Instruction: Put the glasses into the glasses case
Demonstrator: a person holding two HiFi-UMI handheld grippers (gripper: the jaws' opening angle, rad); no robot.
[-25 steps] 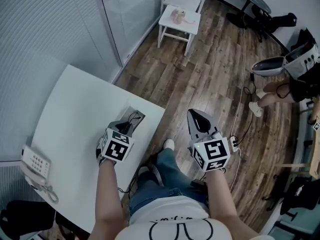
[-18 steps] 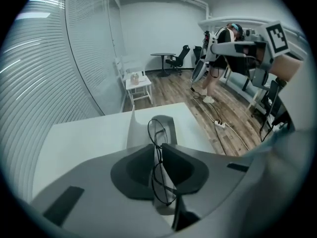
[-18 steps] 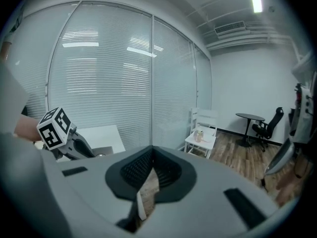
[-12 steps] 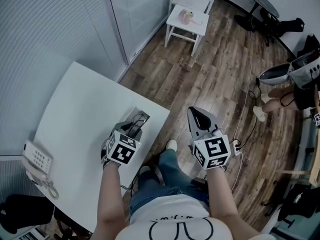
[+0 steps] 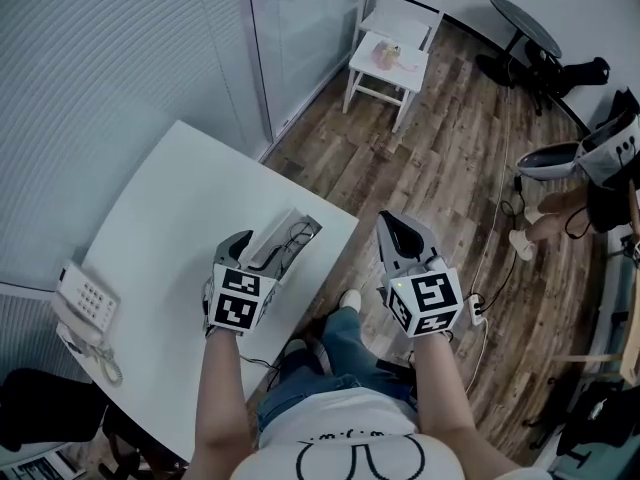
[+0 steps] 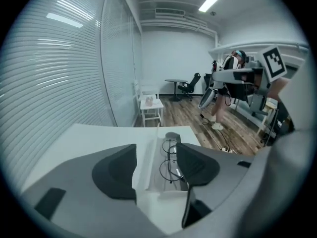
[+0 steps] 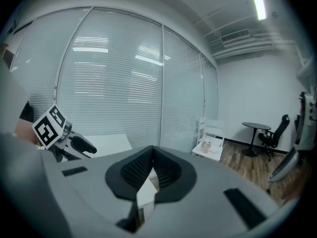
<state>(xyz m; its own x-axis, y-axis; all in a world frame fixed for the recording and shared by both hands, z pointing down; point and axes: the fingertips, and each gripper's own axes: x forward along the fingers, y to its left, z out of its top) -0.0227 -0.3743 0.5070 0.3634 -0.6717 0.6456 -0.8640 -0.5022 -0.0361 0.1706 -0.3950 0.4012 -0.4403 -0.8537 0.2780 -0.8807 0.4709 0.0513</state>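
Note:
The glasses case (image 5: 273,236) lies open at the near corner of the white table (image 5: 160,228), its pale lid standing up. The thin-rimmed glasses (image 6: 169,162) rest inside the case (image 6: 144,165); in the head view the glasses (image 5: 297,236) show as dark wire. My left gripper (image 5: 252,255) hovers just short of the case, its jaws opening, and nothing is pressed between the pads (image 6: 116,170). My right gripper (image 5: 400,236) hangs beyond the table's edge, above the wooden floor. It is shut and holds nothing; its ribbed pads (image 7: 151,166) meet.
A white telephone (image 5: 85,303) sits at the table's left edge. Beyond the table stand a white chair (image 5: 395,43) with a small pink object and a round dark table (image 5: 525,10). Another person (image 5: 590,158) stands at the right. Cables run across the floor (image 5: 490,218).
The left gripper's jaws have spread apart and the gripper has lifted back from the case, leaving the glasses lying in it. The right gripper has shifted a little and stays shut.

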